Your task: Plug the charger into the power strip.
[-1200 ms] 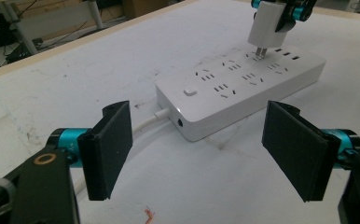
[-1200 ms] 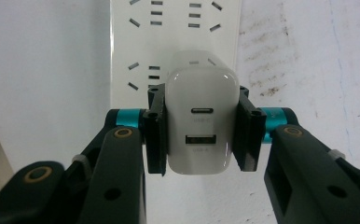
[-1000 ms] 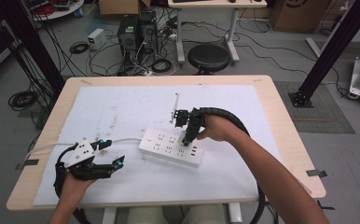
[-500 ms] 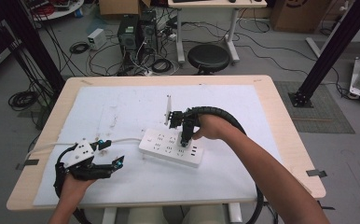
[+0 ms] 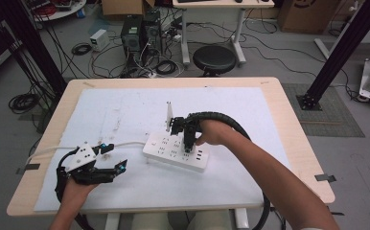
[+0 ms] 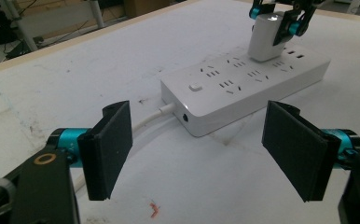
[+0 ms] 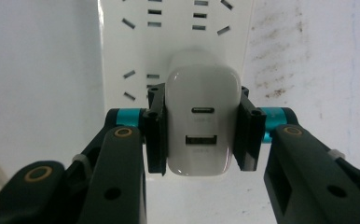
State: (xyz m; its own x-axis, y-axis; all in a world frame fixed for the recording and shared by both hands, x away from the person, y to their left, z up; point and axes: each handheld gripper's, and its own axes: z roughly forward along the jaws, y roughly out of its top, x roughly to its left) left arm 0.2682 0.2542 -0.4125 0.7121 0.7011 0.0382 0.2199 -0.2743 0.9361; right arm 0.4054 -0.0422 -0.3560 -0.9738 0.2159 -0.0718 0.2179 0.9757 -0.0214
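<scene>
Two grippers were at work over one desk (image 5: 298, 143) under a white sheet (image 5: 116, 110).

Item: white power strip (image 5: 173, 152), lying flat on the sheet slightly toward the desk's near edge, its cord (image 5: 53, 149) running off toward the left edge.

Item: white charger block (image 7: 197, 126), two ports on its upturned face, standing on the strip's sockets at the end of the strip farther from the cord. From the left gripper view the charger block (image 6: 264, 37) appeared upright, its base down at the strip; whether the pins were fully home could not be told.

Item: right gripper (image 7: 199, 135), pointing down, its jaws pinching the charger block by its two sides.

Item: left gripper (image 6: 201, 154), held near the desk's near left corner, jaws spread with nothing between them, facing the cord end of the strip and apart from it.

Step in hand, as judged: seating the charger in a socket. The next move would likely call for a straight downward press, kept square to the strip, then a release; the idle left gripper could steady the strip if it slid.
</scene>
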